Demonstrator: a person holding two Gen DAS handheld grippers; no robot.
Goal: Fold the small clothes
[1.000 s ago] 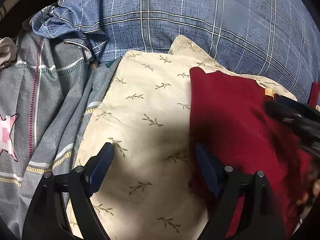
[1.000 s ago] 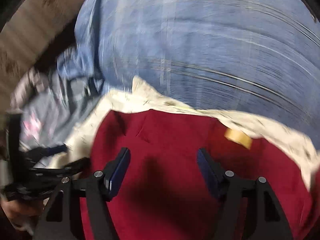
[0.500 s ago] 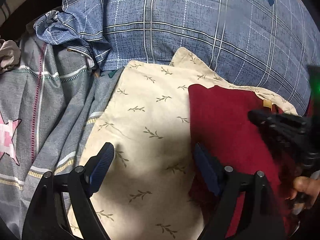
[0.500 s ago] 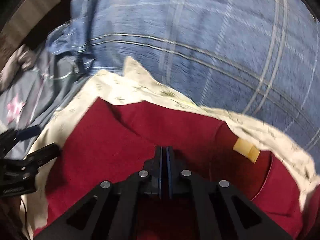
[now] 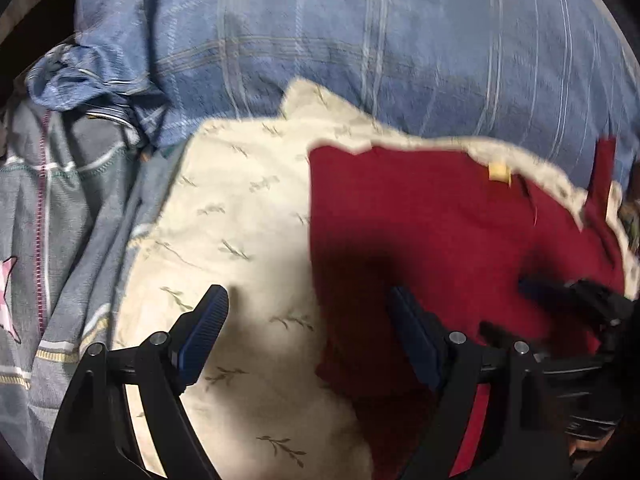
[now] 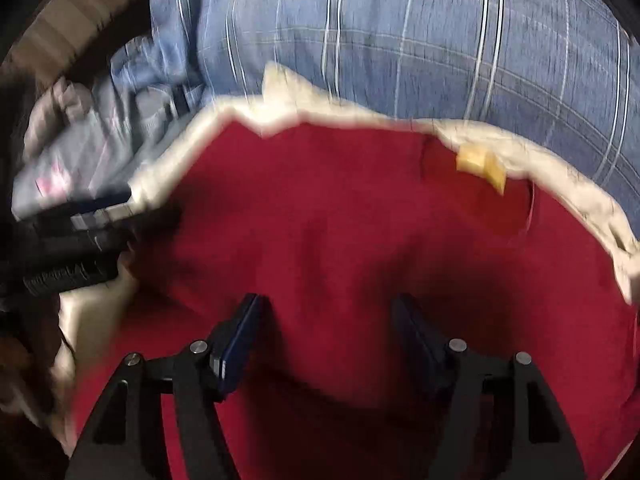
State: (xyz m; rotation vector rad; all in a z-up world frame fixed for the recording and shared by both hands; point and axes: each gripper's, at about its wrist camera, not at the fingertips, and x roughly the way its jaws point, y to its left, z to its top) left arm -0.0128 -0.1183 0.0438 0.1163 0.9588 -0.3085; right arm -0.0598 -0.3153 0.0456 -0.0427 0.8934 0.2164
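Note:
A dark red garment (image 5: 440, 220) with a tan label (image 5: 499, 171) lies spread on a cream leaf-print cloth (image 5: 240, 208). My left gripper (image 5: 308, 320) hangs open over the garment's left edge, one finger above the cream cloth, the other above the red fabric. In the right wrist view my right gripper (image 6: 328, 320) hovers over the middle of the red garment (image 6: 340, 208). Its jaws are opening and hold nothing, with only flat red fabric showing below them. The label (image 6: 480, 164) sits near the garment's far edge. The frames are blurred.
A blue plaid pillow (image 5: 360, 40) bulges behind the cream cloth (image 6: 304, 100). Rumpled grey bedding (image 5: 60, 200) with a pink star lies at the left. The other tool (image 6: 80, 240) reaches in from the left of the right wrist view.
My right gripper was shut half a second ago and now stands open. It has shifted over the red garment. The left gripper stayed open and slid slightly sideways.

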